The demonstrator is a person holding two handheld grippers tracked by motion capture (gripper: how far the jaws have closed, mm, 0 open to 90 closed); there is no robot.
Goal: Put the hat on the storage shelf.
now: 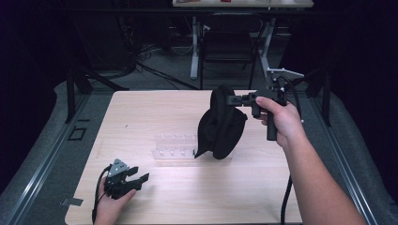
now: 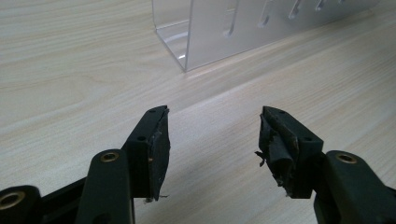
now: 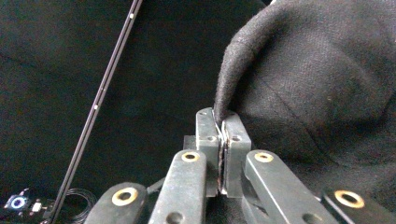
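A pale wooden table (image 1: 187, 197) fills the lower centre. Beyond it, top centre, stand white desk legs (image 1: 194, 51) and a dark chair (image 1: 228, 47) on grey floor (image 1: 159, 70). Both sides are black.

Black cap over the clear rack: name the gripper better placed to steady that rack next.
Left. The left gripper rests open on the table near the clear rack, holding nothing, while the right gripper is shut on the black cap.

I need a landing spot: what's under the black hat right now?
The black hat hangs from the right hand-held gripper. Beneath it sit the wooden table and the right end of the clear acrylic rack. The hat hides the tabletop directly behind it.
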